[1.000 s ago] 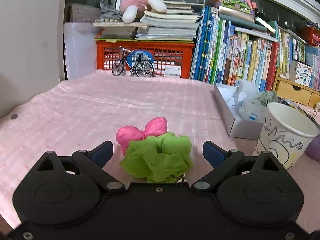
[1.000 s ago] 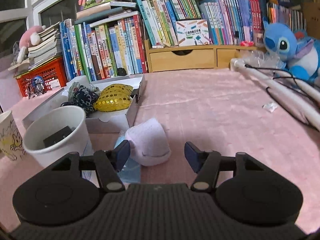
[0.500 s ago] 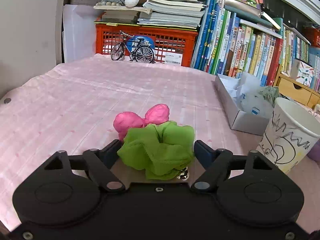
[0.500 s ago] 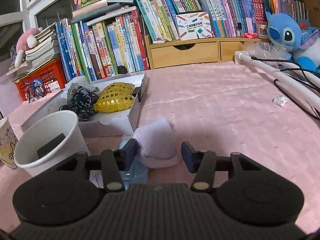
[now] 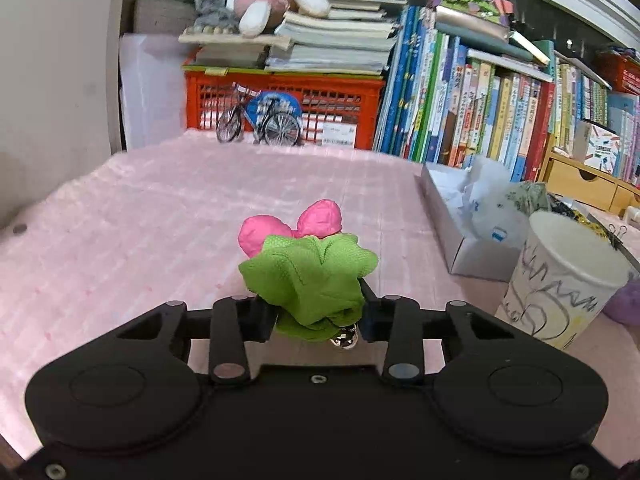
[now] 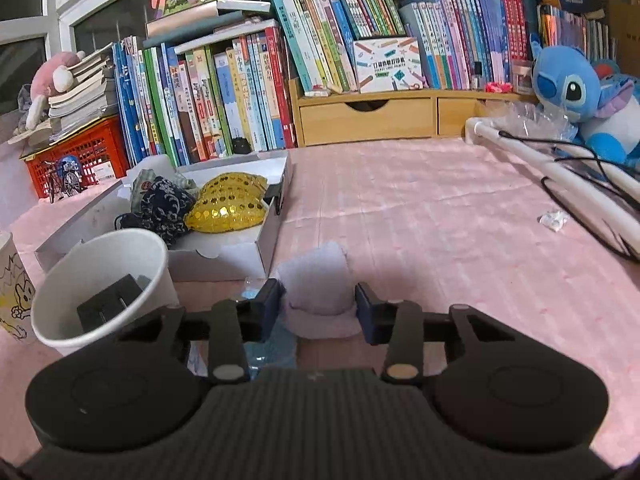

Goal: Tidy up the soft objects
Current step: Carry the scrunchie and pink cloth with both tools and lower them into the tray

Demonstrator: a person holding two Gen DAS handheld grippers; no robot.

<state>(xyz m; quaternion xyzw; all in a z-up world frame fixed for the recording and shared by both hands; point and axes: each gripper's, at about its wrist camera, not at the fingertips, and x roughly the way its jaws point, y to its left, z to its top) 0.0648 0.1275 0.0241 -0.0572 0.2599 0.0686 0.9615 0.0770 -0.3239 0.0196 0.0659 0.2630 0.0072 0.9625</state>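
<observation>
My left gripper (image 5: 318, 314) is shut on a green fabric scrunchie (image 5: 308, 280) and holds it just above the pink tablecloth. A pink bow-shaped soft piece (image 5: 290, 228) lies right behind it. My right gripper (image 6: 318, 310) is shut on a pale lilac soft piece (image 6: 318, 290) on the cloth. A white shallow box (image 6: 224, 258) to its left holds a gold sequin piece (image 6: 228, 208) and a dark patterned scrunchie (image 6: 164, 206). The box also shows in the left wrist view (image 5: 456, 232).
A white paper cup (image 6: 104, 280) with a black object inside stands left of my right gripper. A doodled paper cup (image 5: 560, 284) stands right of my left gripper. Books, a red crate (image 5: 280, 100), wooden drawers (image 6: 366, 120) and a blue plush (image 6: 580, 96) line the back. White tubes with cables (image 6: 560, 176) lie right.
Both grippers closed: the left on the green scrunchie, which is now lifted slightly, and the right on the lilac piece. Both views moved forward a little.
</observation>
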